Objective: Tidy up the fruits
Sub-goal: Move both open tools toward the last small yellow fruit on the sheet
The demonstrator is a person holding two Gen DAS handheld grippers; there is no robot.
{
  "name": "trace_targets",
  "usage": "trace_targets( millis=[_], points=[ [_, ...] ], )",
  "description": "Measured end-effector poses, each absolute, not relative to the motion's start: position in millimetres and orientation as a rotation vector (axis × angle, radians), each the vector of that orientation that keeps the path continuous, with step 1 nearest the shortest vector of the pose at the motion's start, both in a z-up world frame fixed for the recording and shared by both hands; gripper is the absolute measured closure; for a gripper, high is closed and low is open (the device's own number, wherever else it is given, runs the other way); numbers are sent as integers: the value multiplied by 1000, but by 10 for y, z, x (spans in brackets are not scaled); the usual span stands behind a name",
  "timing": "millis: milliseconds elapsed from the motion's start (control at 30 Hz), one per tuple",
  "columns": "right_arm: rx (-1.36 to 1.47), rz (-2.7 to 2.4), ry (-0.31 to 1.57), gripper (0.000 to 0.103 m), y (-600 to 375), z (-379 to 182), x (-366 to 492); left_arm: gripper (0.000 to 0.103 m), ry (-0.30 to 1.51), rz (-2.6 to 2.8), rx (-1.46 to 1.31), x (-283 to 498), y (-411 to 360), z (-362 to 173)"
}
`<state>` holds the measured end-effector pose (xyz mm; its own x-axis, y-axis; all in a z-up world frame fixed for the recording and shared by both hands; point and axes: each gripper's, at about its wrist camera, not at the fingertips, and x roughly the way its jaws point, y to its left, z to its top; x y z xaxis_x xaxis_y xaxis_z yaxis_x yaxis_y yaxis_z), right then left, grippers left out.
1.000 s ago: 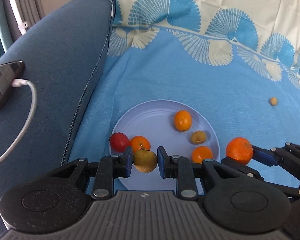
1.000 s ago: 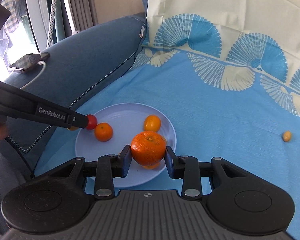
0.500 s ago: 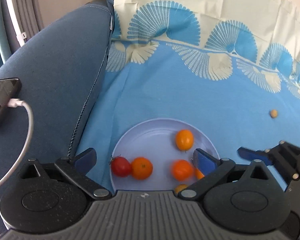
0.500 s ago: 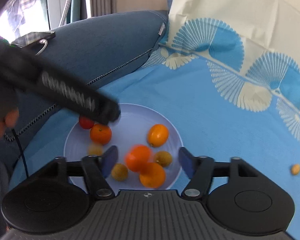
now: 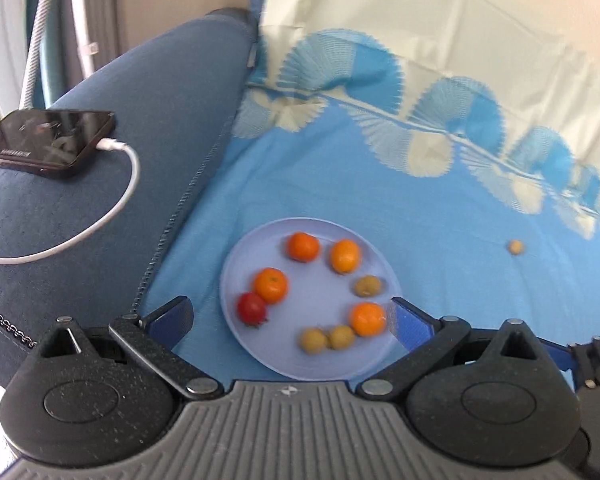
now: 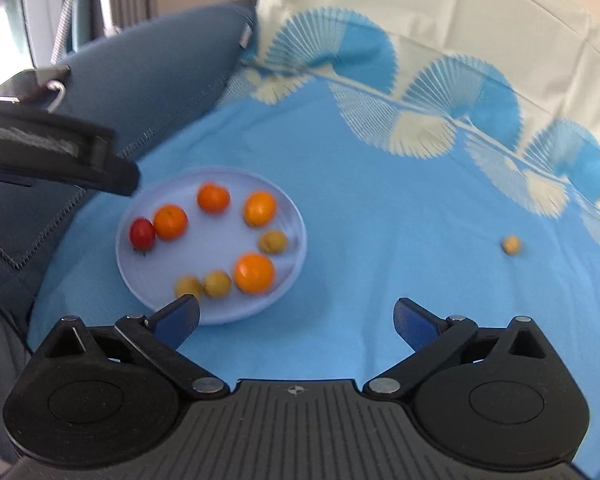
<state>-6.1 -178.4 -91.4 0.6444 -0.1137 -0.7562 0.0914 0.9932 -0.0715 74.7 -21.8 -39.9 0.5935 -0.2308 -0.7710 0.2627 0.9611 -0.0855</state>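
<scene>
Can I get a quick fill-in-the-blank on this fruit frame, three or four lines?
1. The plate holds ___ pieces of fruit.
2. The only red fruit on it is the ___, touching an orange.
3. One small yellowish fruit lies alone on the ___, right of the plate.
4. The phone on the sofa arm has a ___ cable plugged in.

Missing words: eight; tomato; blue cloth; white

Both fruits released onto plate [image 5: 284, 364], left hand-held gripper [image 5: 292, 320] open, right hand-held gripper [image 6: 296, 316] opening
</scene>
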Motion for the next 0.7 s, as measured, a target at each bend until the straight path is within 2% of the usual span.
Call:
trace_targets(
  millis=[267,600,700],
  points=[
    [223,-377,848,1,-2541,-968,-406,0,878,-457,130,429,-876,-465],
    [309,-685,749,1,-3901,-1696,-207,0,938,-610,289,960,-2741,-1317],
    [286,-744,728,1,-4205,-1951,-11,0,895,-584,369,1196,-3221,-1595]
  ],
)
